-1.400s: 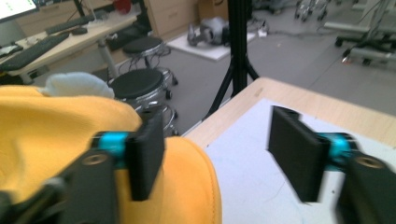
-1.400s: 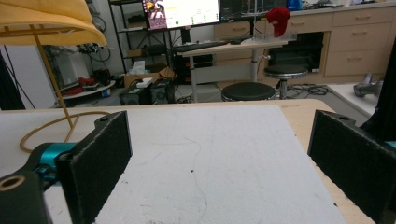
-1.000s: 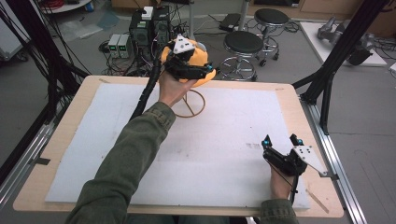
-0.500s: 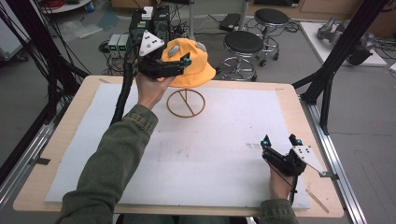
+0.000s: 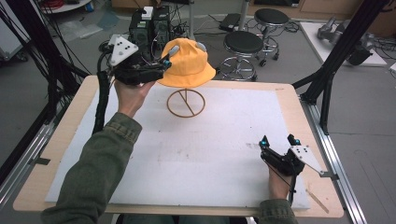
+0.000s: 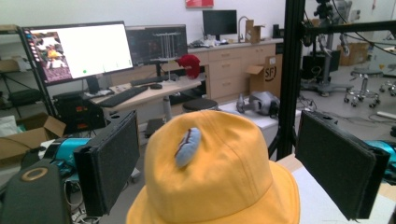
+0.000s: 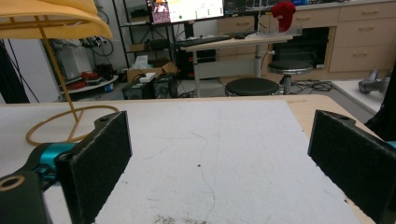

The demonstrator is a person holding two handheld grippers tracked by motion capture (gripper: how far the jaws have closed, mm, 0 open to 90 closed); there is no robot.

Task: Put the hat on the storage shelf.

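Observation:
An orange bucket hat point(image 5: 187, 65) with small grey-blue ears point(image 6: 187, 147) rests on a thin wooden stand with a ring base point(image 5: 186, 103) at the table's far middle. My left gripper point(image 5: 164, 59) is held up just left of the hat and points at its crown. Its jaws have just been opening and stand wide. In the left gripper view the hat point(image 6: 210, 182) shows ahead between the black pads point(image 6: 112, 158), which do not press on it. My right gripper point(image 5: 278, 141) rests open near the front right of the white mat with nothing between its pads point(image 7: 100, 154).
The white mat point(image 5: 210, 149) covers most of the wooden table point(image 5: 303, 107). Black frame posts point(image 5: 327, 79) rise at the table's right and left. Stools point(image 5: 243, 44) and computer gear stand beyond the far edge. The stand's ring point(image 7: 70, 123) lies far left in the right gripper view.
My left hand has drawn away to the left from on top of the hat, and its jaws have let go of it. The hat stays on the stand. My right hand has not moved.

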